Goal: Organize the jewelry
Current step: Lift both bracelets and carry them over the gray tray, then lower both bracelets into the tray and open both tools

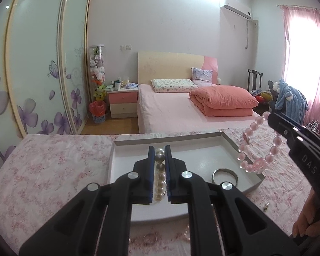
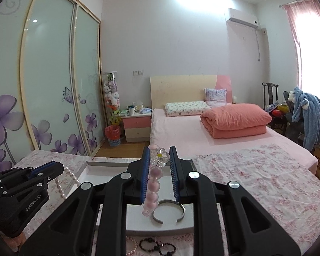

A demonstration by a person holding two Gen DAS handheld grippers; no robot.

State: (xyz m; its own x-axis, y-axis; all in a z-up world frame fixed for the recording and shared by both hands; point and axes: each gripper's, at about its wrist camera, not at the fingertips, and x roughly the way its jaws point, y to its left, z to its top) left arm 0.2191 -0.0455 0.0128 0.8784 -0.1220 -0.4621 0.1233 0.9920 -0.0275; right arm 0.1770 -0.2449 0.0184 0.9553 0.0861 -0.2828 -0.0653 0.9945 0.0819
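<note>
My left gripper (image 1: 159, 149) is shut on a pearl strand (image 1: 159, 177) and holds it over the white tray (image 1: 125, 144). It also shows in the right wrist view (image 2: 53, 166), with the pearl strand (image 2: 71, 176) hanging from it. My right gripper (image 2: 159, 149) is shut on a pink bead bracelet (image 2: 153, 188) with a clear flower charm (image 2: 159, 155), above the tray (image 2: 138, 219). In the left wrist view the right gripper (image 1: 272, 117) holds the pink bracelet (image 1: 256, 147) over the tray's right edge. A silver bangle (image 1: 225, 176) lies in the tray (image 2: 168, 211).
The tray sits on a pink floral cloth (image 1: 53, 166). A ring (image 1: 150, 237) and a small bead (image 1: 266, 206) lie on the cloth. A dark bead bracelet (image 2: 155, 245) and a pearl bracelet (image 2: 133, 245) lie near the tray's front edge. A bed (image 2: 192, 136) stands behind.
</note>
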